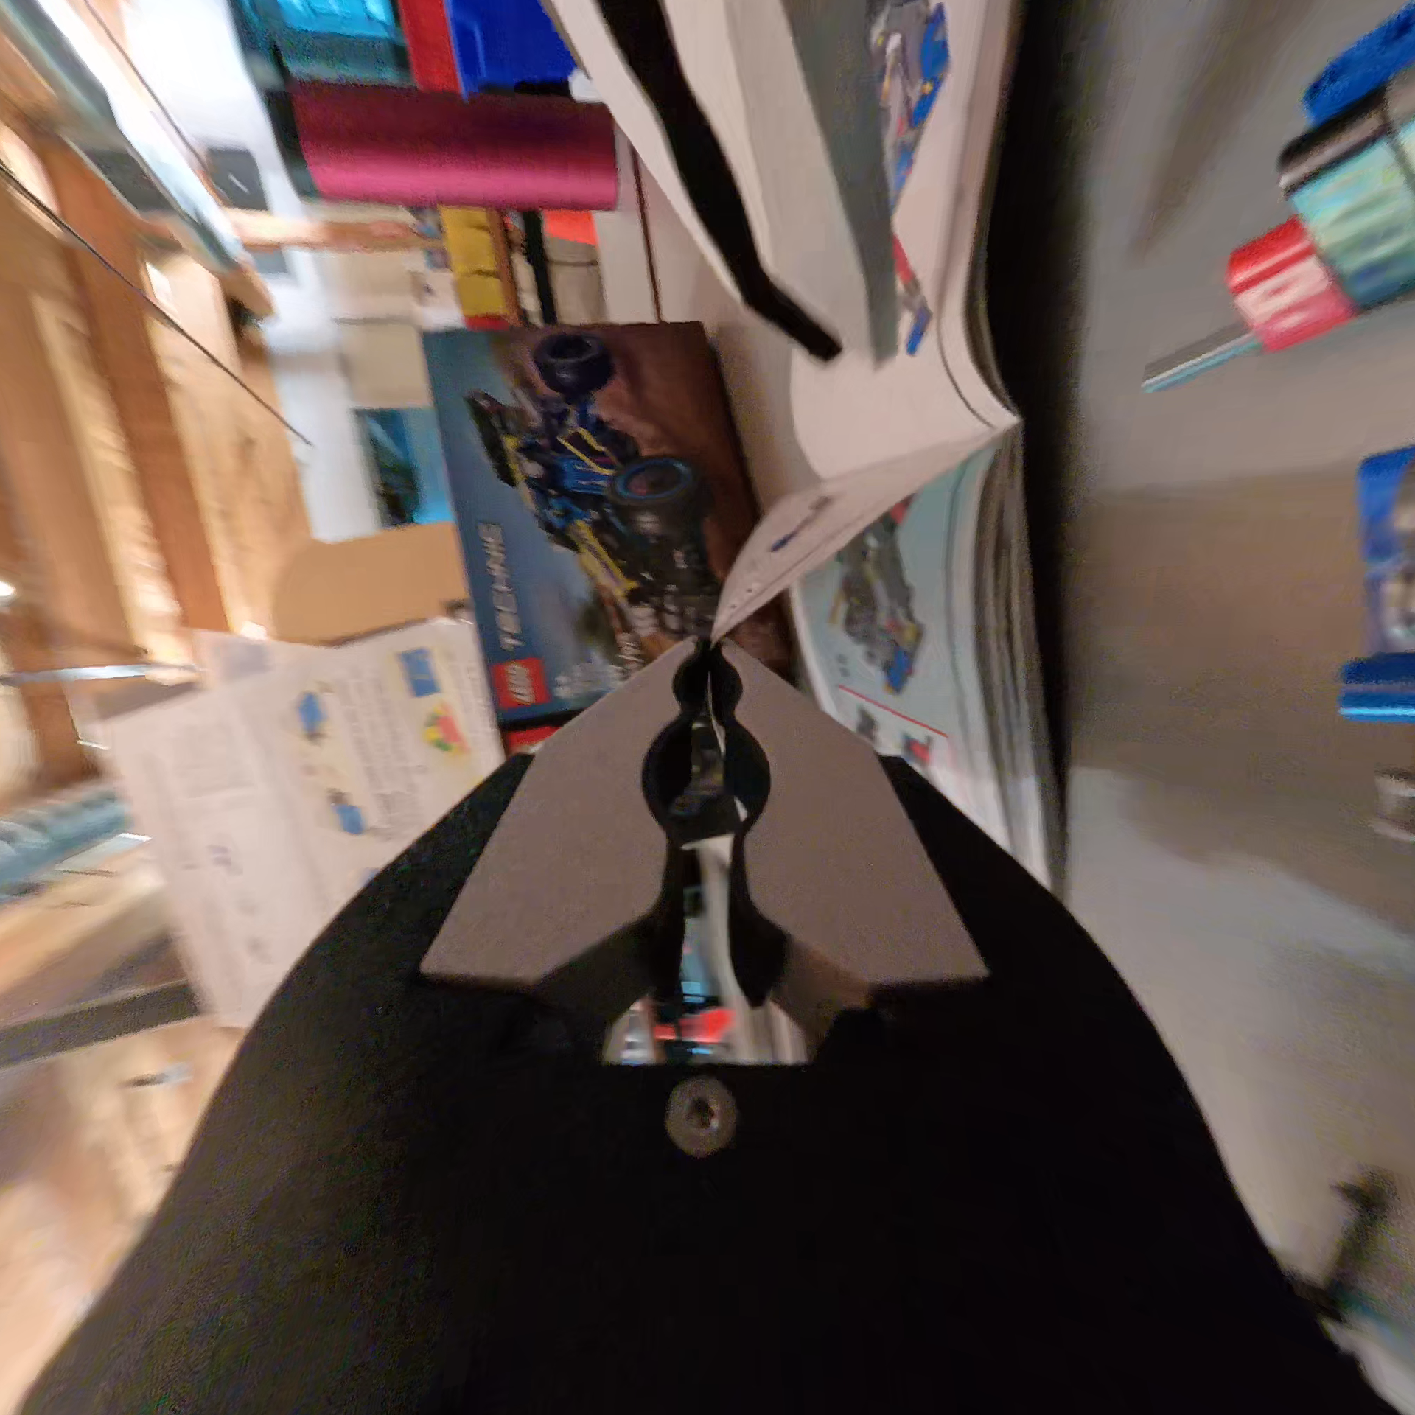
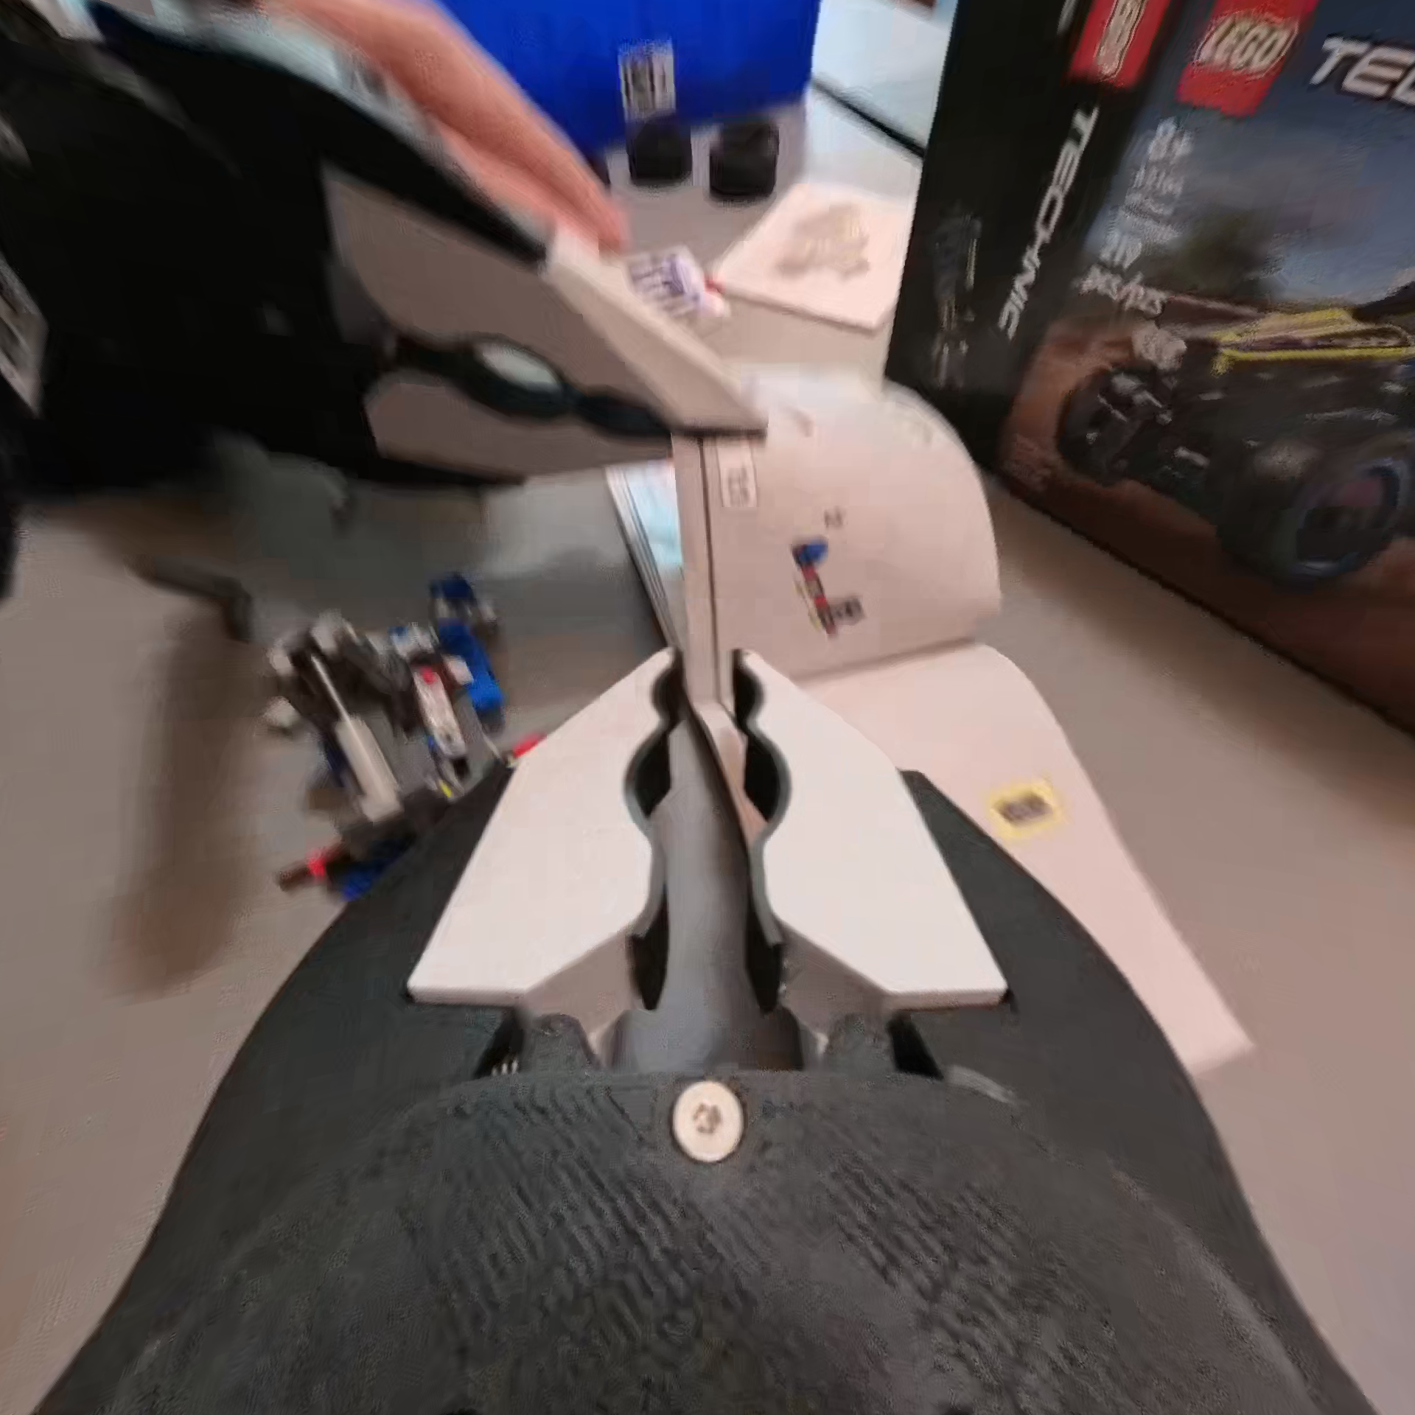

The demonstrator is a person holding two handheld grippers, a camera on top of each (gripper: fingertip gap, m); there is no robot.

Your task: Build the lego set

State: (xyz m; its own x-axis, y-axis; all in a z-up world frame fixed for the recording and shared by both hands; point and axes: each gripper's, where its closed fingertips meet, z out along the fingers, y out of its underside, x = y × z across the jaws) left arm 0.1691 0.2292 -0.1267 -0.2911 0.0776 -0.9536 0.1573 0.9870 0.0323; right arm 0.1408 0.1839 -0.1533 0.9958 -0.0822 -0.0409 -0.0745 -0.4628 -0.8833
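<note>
The open instruction booklet (image 2: 865, 551) lies on the grey table, with one page (image 1: 796, 536) lifted. My left gripper (image 1: 706, 651) is shut on that page's corner; it also shows in the right wrist view (image 2: 735, 421), above and ahead, with a person's hand (image 2: 498, 130) on it. My right gripper (image 2: 704, 666) is closed on the upright edge of a bundle of pages, and one of its fingers shows in the left wrist view (image 1: 727, 191). A partly built blue and grey Lego model (image 2: 398, 712) lies left of my right gripper. Both views are blurred.
The Lego set box (image 2: 1225, 344) stands at the right behind the booklet; it also shows in the left wrist view (image 1: 597, 498). A blue bin (image 2: 612, 61) and two black wheels (image 2: 743, 157) sit at the back. A magenta cylinder (image 1: 459, 145) and loose white sheets (image 1: 306, 766) lie beyond. Some 6 centimetres of space lies between my two pairs of fingers.
</note>
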